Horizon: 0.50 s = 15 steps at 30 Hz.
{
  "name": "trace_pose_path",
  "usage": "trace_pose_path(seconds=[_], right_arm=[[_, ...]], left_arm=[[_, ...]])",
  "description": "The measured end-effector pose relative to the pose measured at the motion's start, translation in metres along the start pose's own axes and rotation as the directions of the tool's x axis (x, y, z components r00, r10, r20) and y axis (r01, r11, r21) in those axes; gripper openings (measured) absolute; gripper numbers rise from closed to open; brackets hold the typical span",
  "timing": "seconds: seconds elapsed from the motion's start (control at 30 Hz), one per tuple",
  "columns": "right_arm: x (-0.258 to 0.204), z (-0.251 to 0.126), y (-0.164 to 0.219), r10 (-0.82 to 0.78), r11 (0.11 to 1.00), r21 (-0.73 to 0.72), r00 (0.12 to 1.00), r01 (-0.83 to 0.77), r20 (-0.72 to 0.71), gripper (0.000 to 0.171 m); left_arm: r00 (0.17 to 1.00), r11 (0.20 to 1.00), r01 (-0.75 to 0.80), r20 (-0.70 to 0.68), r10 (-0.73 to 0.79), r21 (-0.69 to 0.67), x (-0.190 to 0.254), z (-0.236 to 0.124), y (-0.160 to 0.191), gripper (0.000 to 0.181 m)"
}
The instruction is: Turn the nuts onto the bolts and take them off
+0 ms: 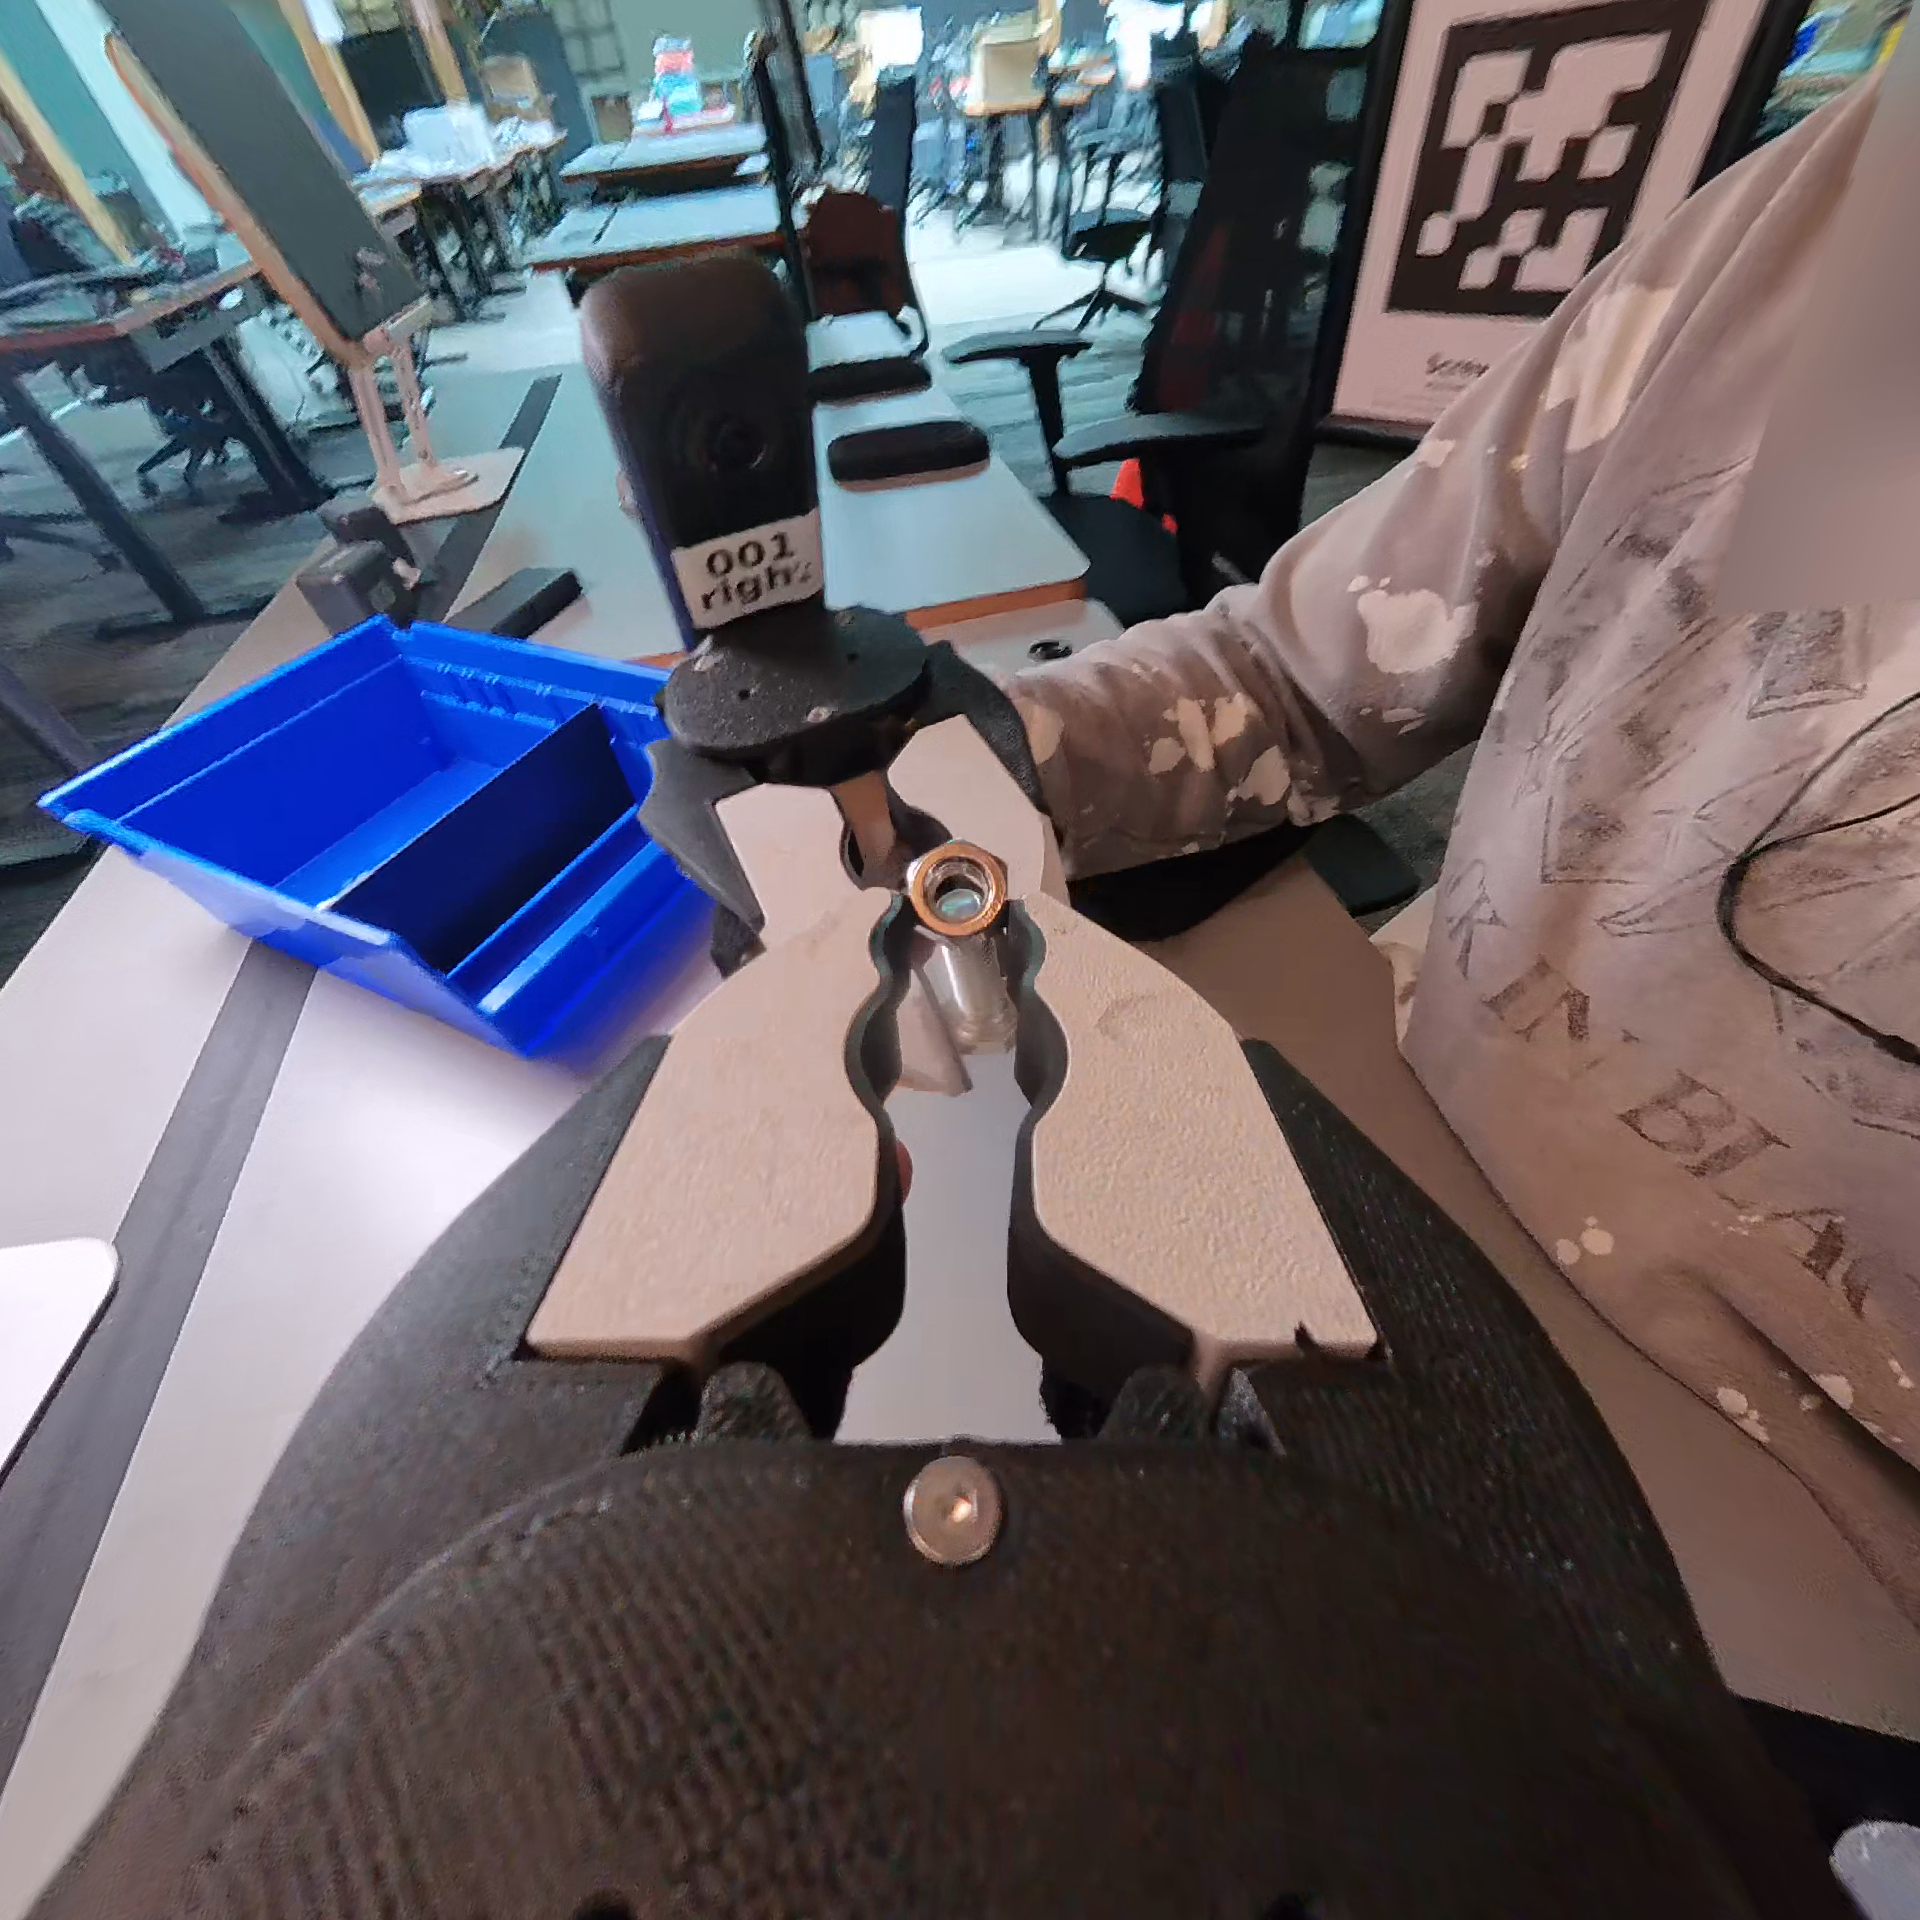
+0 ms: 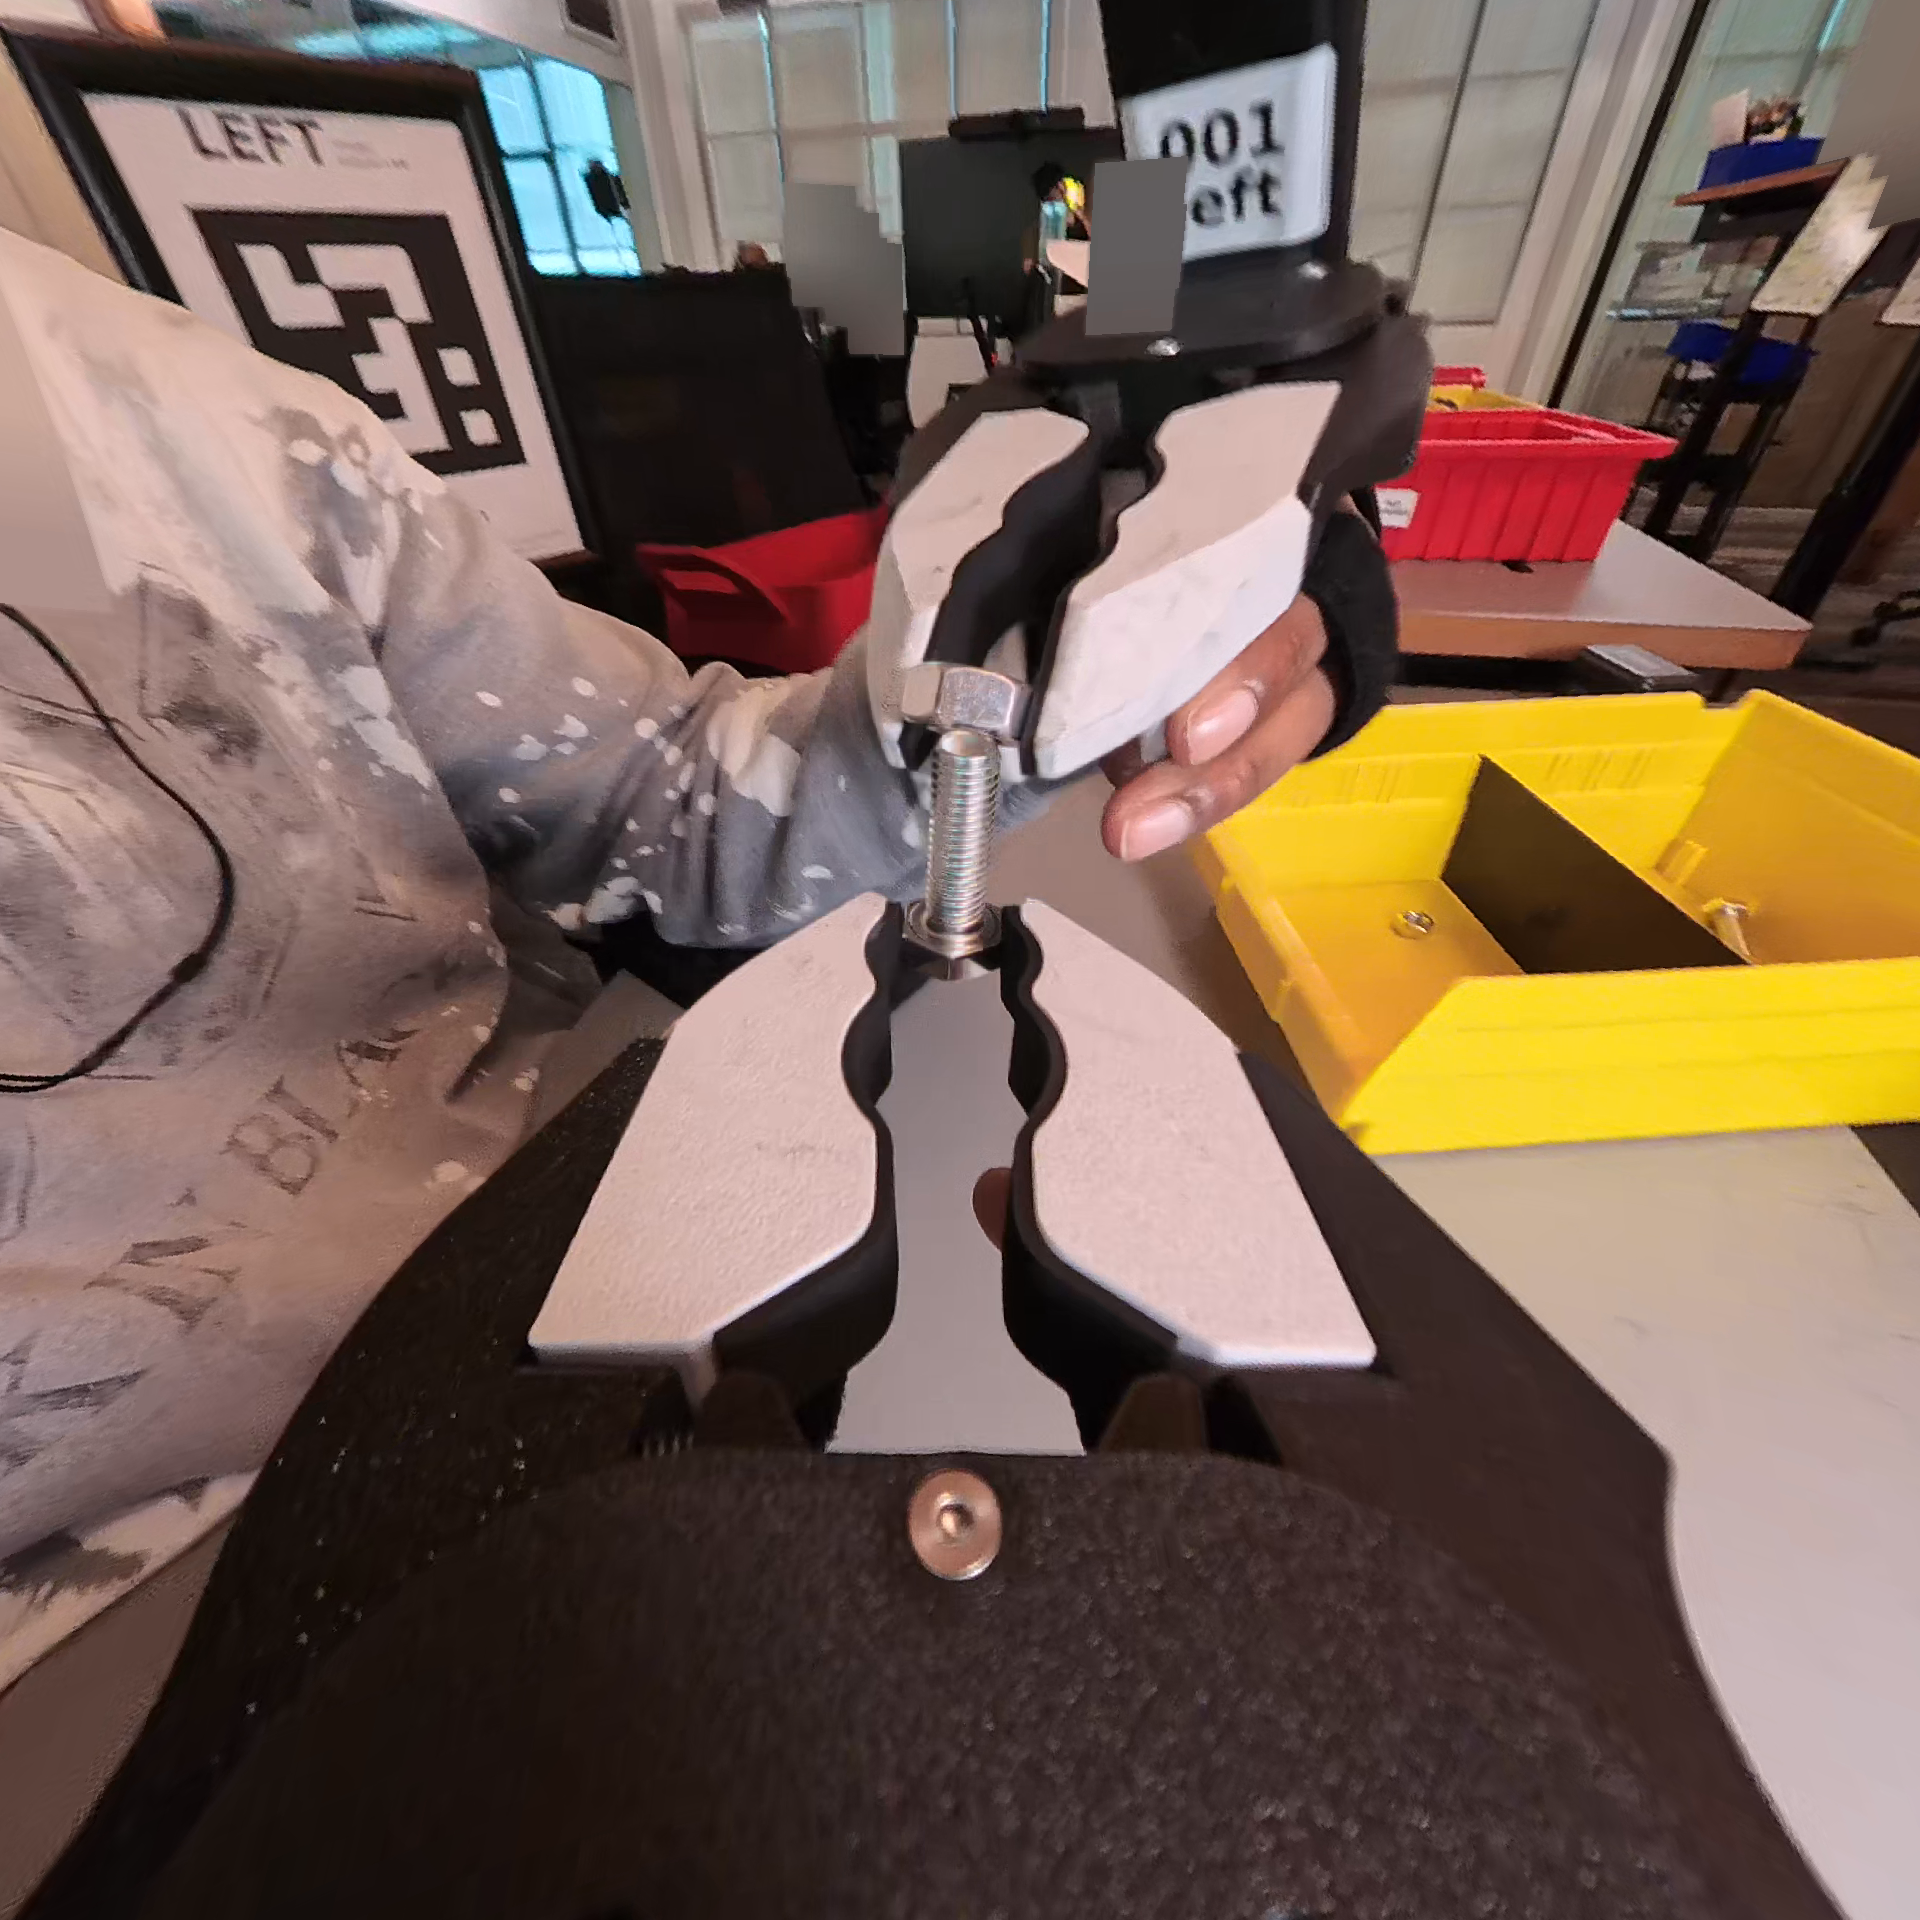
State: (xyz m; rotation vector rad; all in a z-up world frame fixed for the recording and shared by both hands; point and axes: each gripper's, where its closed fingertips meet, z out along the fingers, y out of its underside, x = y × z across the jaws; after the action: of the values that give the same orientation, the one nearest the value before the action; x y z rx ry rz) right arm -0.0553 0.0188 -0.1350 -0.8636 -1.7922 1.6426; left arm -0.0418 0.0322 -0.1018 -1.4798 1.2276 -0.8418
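Left gripper [image 2: 966,717] is clamping on bolt [image 2: 964,842] at hex head; right gripper [image 2: 951,940] is pinching nut [image 2: 951,935] by flats. Both are meeting in air above table [image 2: 1662,1299], between the two tools, nut sitting at thread tip. Steel parts: small, stiff, smooth, probably slipping if grip is on round thread; better holding on flat sides. Bolt is shiny, threaded. Yellow bin [image 2: 1558,1060] is lying at right, blue bin [image 1: 343,894] at left.

Both grippers, left gripper [image 1: 951,914] and right gripper [image 2: 951,925], have chunky black textured bodies, pale grey wavy-edged fingers [image 2: 758,1122], one silver screw [image 2: 954,1527]. Person's wearing a bleach-splattered grey sweatshirt [image 1: 1662,831].
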Motion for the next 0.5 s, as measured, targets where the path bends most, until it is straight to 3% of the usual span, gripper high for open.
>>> trace_pose_path(seconds=[0.3, 0.5], right_arm=[[0.048, 0.0, 0.034, -0.089, 0.981, -0.189, 0.954, 0.034, -0.288, 0.018], [0.065, 0.003, 0.042, -0.104, 0.985, -0.17, 0.916, 0.039, -0.387, 0.018]], left_arm=[[0.968, 0.947, 0.112, 0.249, -0.035, -0.302, -0.031, -0.01, 0.041, 0.018], [0.944, 0.918, 0.186, 0.323, -0.069, -0.35, -0.041, -0.015, 0.053, 0.018]])
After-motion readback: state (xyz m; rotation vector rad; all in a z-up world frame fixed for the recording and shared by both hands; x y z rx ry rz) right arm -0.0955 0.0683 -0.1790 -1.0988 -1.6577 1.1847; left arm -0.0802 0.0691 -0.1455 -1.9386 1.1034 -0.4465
